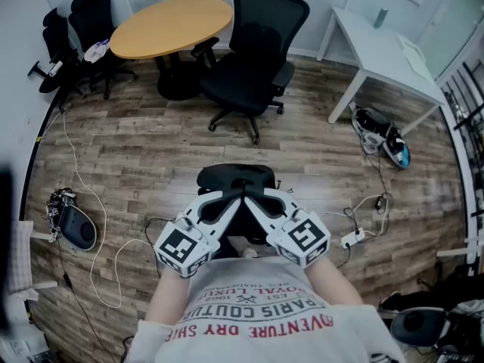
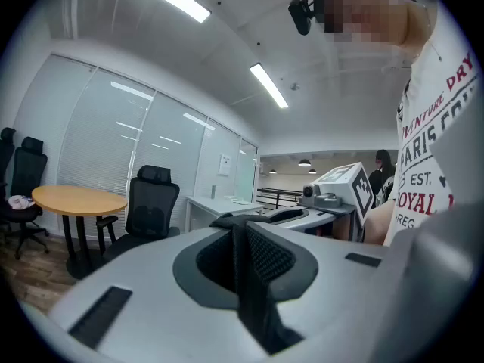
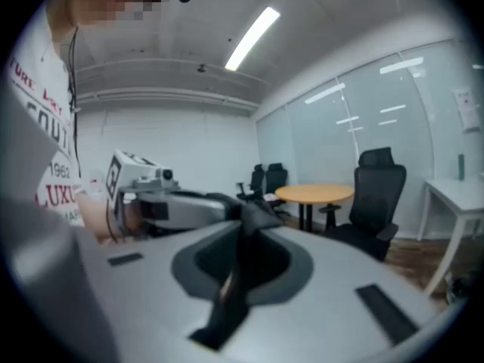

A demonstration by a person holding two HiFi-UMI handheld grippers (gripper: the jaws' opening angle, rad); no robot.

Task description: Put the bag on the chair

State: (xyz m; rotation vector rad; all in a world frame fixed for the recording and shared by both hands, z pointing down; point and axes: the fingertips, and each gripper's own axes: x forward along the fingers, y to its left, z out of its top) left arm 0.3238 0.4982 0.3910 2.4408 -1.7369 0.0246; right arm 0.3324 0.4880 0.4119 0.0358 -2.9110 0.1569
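The left gripper (image 2: 239,229) is almost fully closed, its jaws pinching a thin strip of black fabric right at the tips. The right gripper (image 3: 246,221) is closed the same way on black fabric at its tips. In the head view the two grippers sit side by side just in front of the person's chest, angled inward so that their tips nearly touch.

The fabric belongs to the bag (image 1: 236,177), a black one that shows from above as a dark shape directly beyond and under the tips. It hangs over the wooden floor (image 1: 151,157), held up by both grippers, close to the person.

The chair (image 1: 255,51), a black office chair with a high back and a headrest, stands farther out, well apart from the bag, with bare floor between them. Its seat faces roughly toward the person. Just beside it on the left is a round wooden desk (image 1: 172,23), and two more black chairs (image 1: 83,29) stand past that desk by the wall. A white desk (image 1: 382,48) stands to the right of the chair. Cables (image 1: 98,225) trail across the floor on the left.
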